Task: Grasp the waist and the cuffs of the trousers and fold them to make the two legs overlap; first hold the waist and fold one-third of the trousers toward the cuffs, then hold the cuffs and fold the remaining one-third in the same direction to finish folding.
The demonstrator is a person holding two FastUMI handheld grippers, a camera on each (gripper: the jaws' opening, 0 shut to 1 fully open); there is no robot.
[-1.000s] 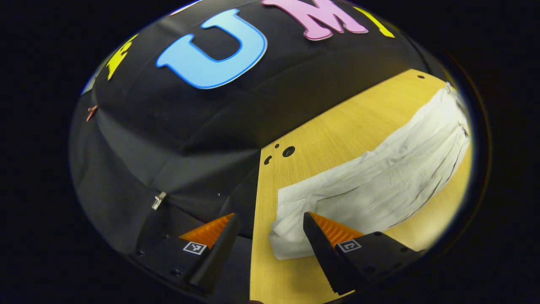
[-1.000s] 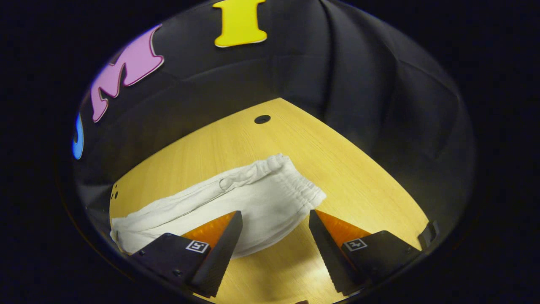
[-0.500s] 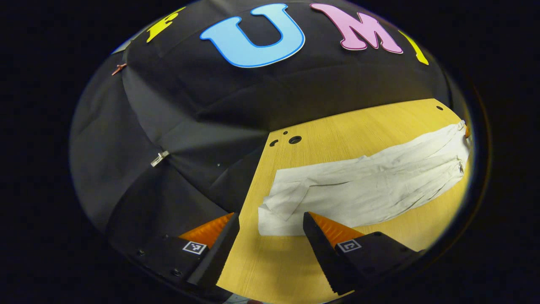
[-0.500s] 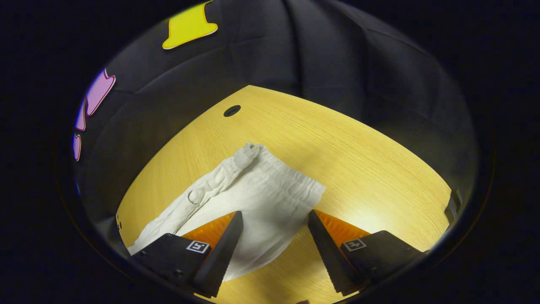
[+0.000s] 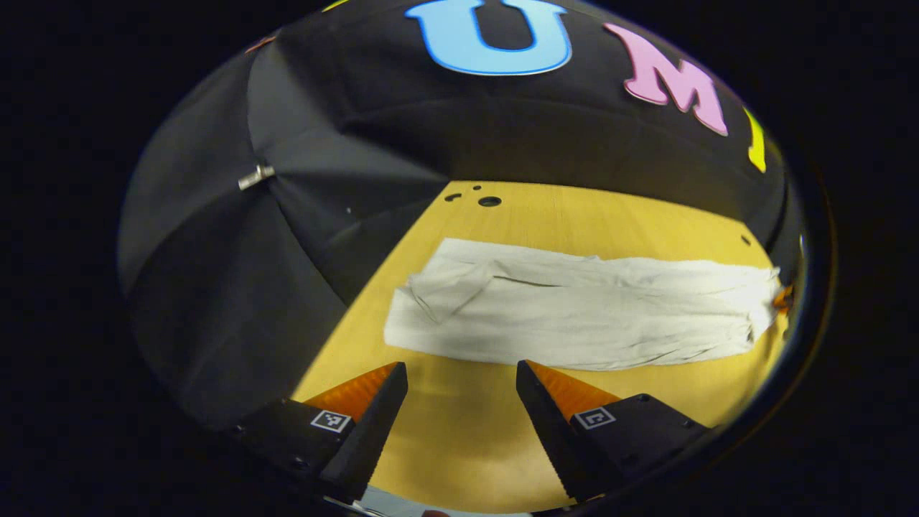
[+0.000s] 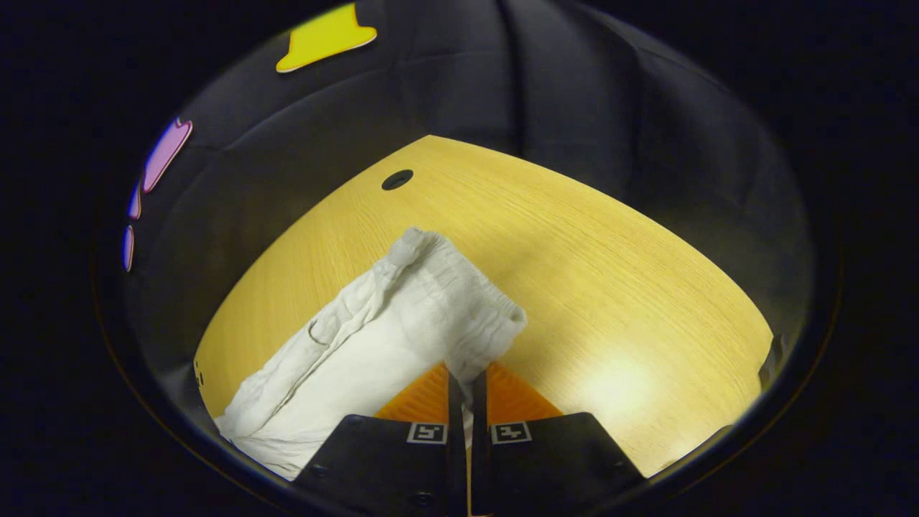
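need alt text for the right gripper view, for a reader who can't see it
The right gripper has its fingers closed on the near waist corner of white trousers. The trousers lie on a yellow wooden table, running away to the lower left, elastic waistband toward the table's middle. Black cloth hangs behind the table.

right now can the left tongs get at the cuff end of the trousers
Probably yes. The left tongs are open, hanging over bare table just short of the trousers. The cuff end lies flat ahead, slightly to their left, with nothing between. The right tongs grip the waist, far off.
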